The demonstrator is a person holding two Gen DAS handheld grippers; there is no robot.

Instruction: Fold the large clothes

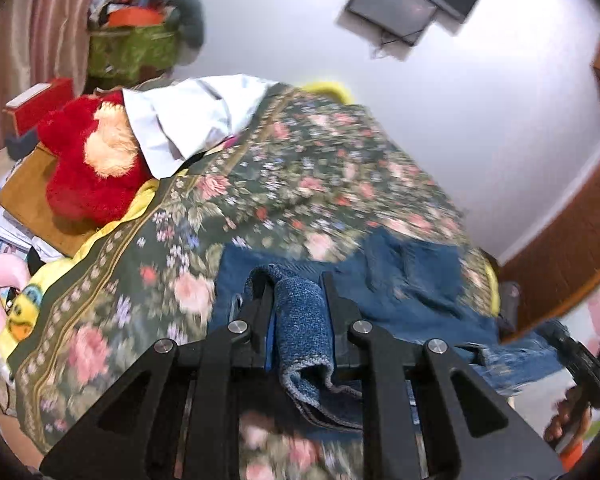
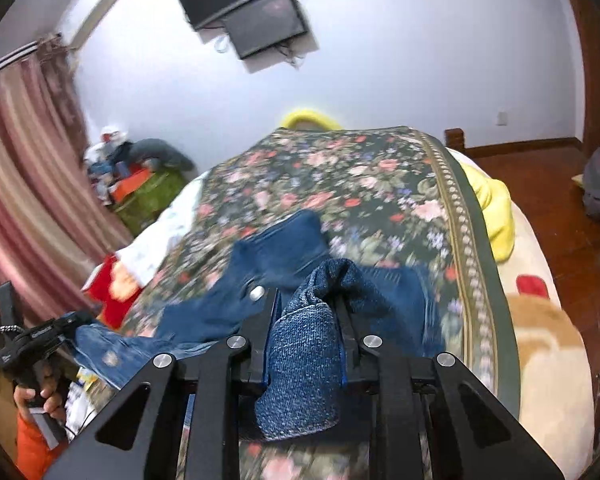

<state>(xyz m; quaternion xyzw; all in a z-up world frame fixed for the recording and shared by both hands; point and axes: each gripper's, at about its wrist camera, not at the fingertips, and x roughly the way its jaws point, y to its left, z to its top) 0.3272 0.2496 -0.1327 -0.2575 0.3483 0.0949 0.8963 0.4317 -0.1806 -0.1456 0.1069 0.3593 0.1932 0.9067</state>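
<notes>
**Jeans pinched at 2 points, most of the cloth on the bed: risks**

Left tool [image 1: 296,300]: jaws closed on a bunched fold of the jeans [image 1: 400,280]. Right tool [image 2: 306,308]: jaws likewise closed on a fold of denim. The rest of the jeans lies on the floral bedspread [image 1: 300,160], toward the near edge of the bed; 1 leg trails off toward the other tool in each view. No fold is formed yet, as far as I can judge.

Risks, judged from this state:
- Each grip holds a thick wad, not a flat hem. Denim is heavy; a wad may slide out of the pads under the hanging weight.
- The grips may sit at unequal points on the garment, which cannot be confirmed here. If so, the fold would land skewed.
- The bedspread is loose cloth; dragged denim could ruck it and spoil a flat lay.
- The red plush toy [image 1: 88,160] and white cloth [image 1: 188,120] at the far left edge of the bed crowd that side.
</notes>
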